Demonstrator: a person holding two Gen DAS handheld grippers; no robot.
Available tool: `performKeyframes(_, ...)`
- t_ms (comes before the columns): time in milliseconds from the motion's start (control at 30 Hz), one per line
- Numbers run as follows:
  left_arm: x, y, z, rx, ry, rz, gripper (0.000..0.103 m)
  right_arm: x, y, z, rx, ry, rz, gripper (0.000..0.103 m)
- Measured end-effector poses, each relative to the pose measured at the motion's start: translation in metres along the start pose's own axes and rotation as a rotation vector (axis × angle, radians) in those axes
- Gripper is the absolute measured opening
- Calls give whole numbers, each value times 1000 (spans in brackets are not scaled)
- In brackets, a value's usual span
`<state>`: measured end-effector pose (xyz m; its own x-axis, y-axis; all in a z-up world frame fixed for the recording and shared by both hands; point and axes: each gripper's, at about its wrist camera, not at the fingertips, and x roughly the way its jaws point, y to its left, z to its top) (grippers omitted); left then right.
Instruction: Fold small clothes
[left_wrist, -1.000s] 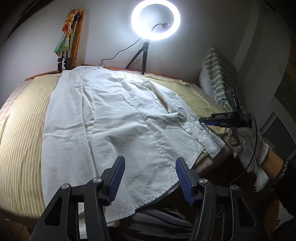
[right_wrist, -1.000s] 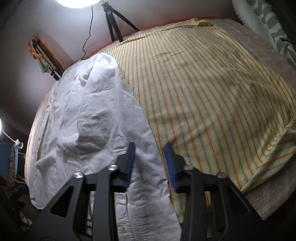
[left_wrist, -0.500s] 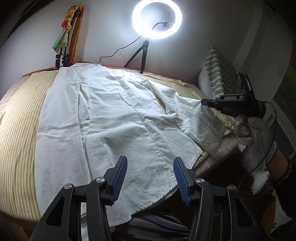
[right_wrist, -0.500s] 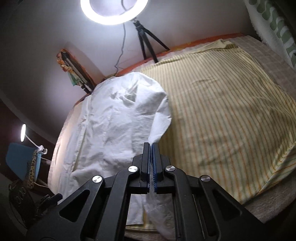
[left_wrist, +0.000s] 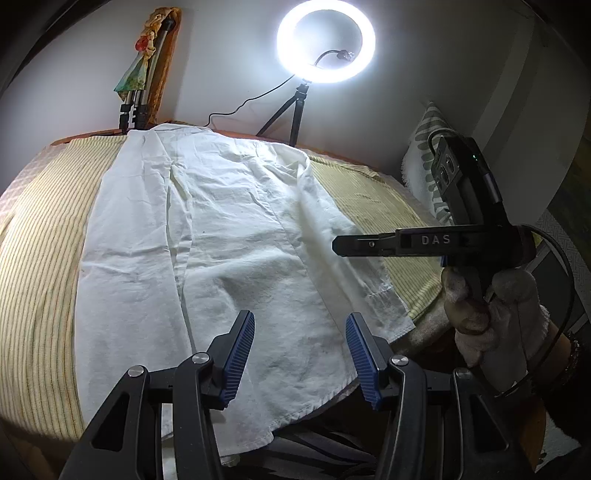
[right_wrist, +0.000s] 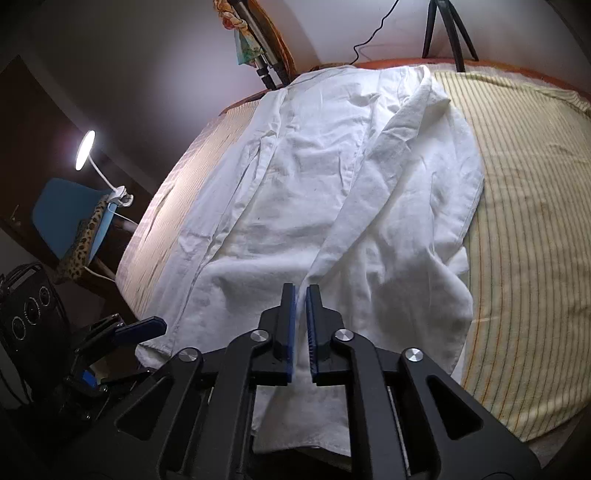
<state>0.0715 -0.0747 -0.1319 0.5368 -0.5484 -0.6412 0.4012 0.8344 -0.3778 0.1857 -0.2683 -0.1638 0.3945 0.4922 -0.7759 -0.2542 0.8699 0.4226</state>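
White shirt (left_wrist: 236, 266) flat on striped bedsheet (left_wrist: 33, 280), ring light (left_wrist: 326, 46) behind, left claw (left_wrist: 300, 353) half-open, empty, right claw (right_wrist: 300, 324) opening, empty

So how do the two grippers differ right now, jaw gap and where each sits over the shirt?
The left gripper stands wide open over the white shirt's near hem, nothing between its pads. The right gripper shows only a narrow gap, jaws opening, above the folded-in sleeve, with no cloth visibly pinched. Both are black with blue ribbed pads and point down at the shirt.
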Motion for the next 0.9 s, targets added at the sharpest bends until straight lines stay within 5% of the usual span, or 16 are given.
performKeyframes(100, 5, -2, 2, -10, 10, -30, 53, -16, -8, -2, 0, -15, 39, 41)
performKeyframes(333, 45, -25, 9, 17, 68, -67, 59, -59, -43, 36, 67, -134, -11, 43)
performKeyframes(567, 91, -23, 9, -44, 158, -65, 55, -39, -90, 99, 158, -137, -50, 43)
performKeyframes(833, 109, -8, 8, -86, 174, -83, 11, 34, -103, 162, 167, -35, -143, 41)
performKeyframes(900, 110, -6, 8, -91, 175, -90, 6, 51, -103, 172, 159, -5, -165, 13)
